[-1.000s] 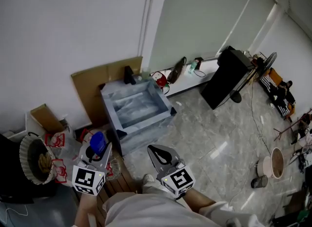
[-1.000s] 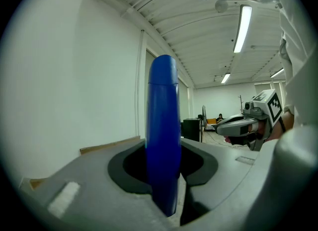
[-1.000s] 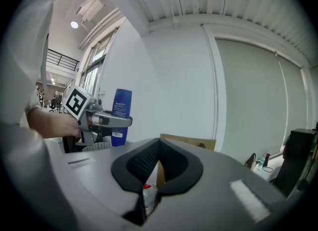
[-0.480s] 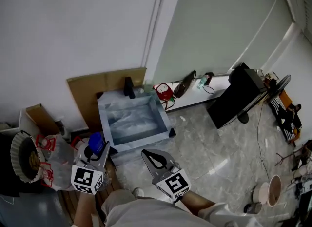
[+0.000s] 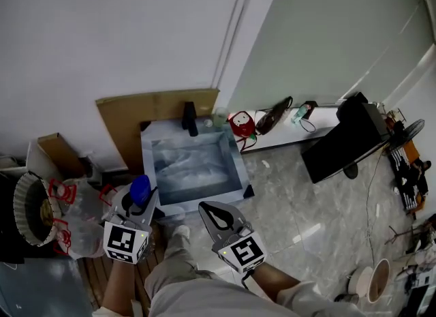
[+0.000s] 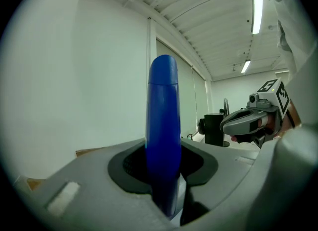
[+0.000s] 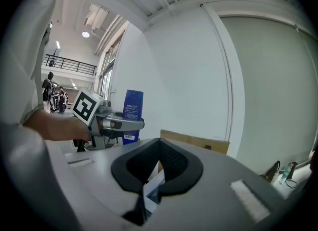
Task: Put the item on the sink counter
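My left gripper [image 5: 139,204] has its fingers clamped on the bottle [image 5: 140,189], a blue one with a rounded cap. It stands upright between the pads, and in the left gripper view it fills the middle of the frame. I hold it in the air just short of the front left corner of the sink [image 5: 146,163], so it is not yet on the tabletop around the basin. My right gripper [image 5: 207,208] is level with the left one and a little to its side, near the sink's front edge. Its fingers are closed tip to tip with nothing between them. A dark faucet [image 5: 189,119] stands at the back rim of the sink, and a sheet of cardboard [image 5: 129,114] leans on the wall behind it. To my left, on the floor, are a round basket [image 5: 27,210] and some plastic bags [image 5: 83,215].
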`<state>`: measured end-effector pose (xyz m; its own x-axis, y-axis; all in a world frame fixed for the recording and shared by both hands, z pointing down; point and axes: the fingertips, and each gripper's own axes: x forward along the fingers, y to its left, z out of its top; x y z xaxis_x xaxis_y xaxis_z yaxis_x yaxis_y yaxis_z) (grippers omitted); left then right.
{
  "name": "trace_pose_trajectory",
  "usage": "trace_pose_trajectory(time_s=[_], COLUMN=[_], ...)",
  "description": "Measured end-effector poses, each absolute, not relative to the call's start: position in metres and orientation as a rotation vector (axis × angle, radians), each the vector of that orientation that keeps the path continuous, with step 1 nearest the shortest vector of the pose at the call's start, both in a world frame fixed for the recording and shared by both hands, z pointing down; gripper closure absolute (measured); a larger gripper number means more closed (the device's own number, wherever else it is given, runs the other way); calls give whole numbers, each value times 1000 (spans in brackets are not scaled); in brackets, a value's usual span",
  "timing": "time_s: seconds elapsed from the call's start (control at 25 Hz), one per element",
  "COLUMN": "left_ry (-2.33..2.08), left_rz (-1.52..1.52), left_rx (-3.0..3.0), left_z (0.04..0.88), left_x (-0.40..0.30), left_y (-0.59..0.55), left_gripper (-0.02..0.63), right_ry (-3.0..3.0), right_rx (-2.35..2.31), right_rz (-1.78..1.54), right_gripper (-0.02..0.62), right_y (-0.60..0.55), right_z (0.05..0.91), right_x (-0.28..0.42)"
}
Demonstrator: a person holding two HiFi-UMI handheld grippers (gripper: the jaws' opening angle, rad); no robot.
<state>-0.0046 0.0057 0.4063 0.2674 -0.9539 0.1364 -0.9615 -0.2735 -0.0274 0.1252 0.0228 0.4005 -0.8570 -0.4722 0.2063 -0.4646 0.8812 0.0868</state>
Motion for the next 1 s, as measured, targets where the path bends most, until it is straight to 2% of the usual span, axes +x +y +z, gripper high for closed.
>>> trace_pose_trajectory(time_s=[1.0], left_ry=[-1867], left_rz=[151], left_rx=[2443], left_z=[478], left_x=[-83], left_y=[-197], left_gripper=[469], right_ry=[-2756], right_rx=[712], right_rz=[-46], right_gripper=[591], right_y=[-180], right_z=[449], right_x=[35])
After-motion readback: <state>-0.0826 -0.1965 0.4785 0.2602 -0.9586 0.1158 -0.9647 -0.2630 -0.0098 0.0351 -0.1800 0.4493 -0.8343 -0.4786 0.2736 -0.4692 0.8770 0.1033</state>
